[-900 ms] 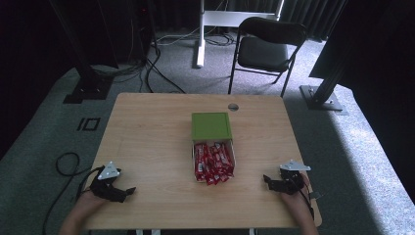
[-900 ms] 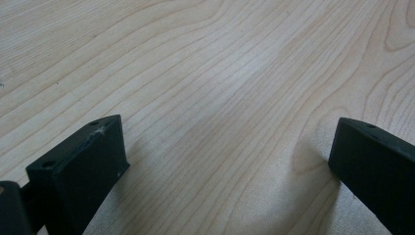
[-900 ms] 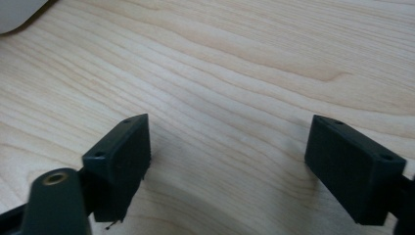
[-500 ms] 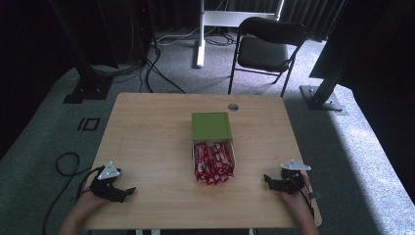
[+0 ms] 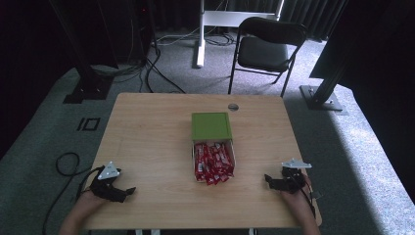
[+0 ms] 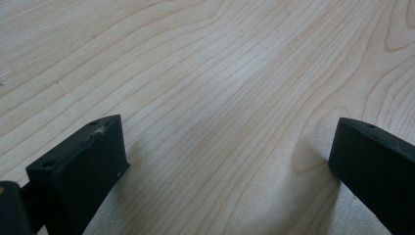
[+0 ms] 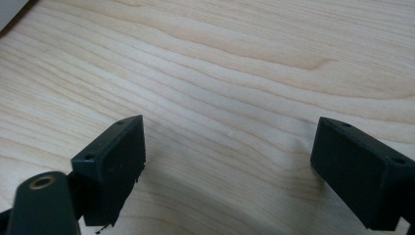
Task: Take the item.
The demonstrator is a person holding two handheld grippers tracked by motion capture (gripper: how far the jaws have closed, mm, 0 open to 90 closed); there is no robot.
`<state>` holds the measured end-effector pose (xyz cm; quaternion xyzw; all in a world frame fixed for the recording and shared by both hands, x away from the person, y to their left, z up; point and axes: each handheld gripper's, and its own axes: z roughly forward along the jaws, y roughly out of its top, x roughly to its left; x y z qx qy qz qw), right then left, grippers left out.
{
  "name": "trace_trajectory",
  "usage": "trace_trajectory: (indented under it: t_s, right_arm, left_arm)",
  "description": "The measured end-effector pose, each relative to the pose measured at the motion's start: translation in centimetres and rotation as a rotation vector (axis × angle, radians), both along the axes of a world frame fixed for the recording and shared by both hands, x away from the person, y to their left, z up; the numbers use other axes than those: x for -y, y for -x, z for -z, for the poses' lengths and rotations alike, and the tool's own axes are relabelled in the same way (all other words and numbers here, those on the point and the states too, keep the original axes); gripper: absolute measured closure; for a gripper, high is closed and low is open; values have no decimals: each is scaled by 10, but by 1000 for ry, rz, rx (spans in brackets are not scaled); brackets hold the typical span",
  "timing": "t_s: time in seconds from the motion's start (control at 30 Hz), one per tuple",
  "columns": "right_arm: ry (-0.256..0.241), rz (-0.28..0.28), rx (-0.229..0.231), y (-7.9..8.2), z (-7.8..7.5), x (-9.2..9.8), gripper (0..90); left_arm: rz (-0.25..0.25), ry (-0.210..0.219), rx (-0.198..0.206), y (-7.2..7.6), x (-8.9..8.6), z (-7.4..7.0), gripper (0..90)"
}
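Looks like you're at the very start here: both hands parked at the near edge of the desk (image 5: 147, 127), nothing picked up yet. Your left hand-held gripper (image 5: 128, 191) has its jaws spread wide with bare wood between them, and the right hand-held gripper (image 5: 268, 179) is the same, wide open and empty. The box (image 5: 212, 147) sits mid-desk, well apart from both, its green lid (image 5: 211, 126) slid back so the red packets (image 5: 212, 161) show (they're heaped loosely). My guess is the next move is a reach inward to the box, coming down over one packet without snagging its neighbours.
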<state>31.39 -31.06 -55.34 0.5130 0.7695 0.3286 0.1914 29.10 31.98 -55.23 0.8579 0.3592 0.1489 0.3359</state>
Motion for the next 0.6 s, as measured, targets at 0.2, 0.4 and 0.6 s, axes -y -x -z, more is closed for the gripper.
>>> trace_trajectory:
  t_s: [0.2,0.4,0.6]
  right_arm:
    - [-8,5,5,-2,-10,-4,130]
    - [-30,4,35,-6,-25,-13,131]
    - [-39,-18,56,-8,-40,-21,132]
  left_arm:
    - [0,0,0,0,0,0,15]
    - [0,0,0,0,0,0,15]
    - [0,0,0,0,0,0,15]
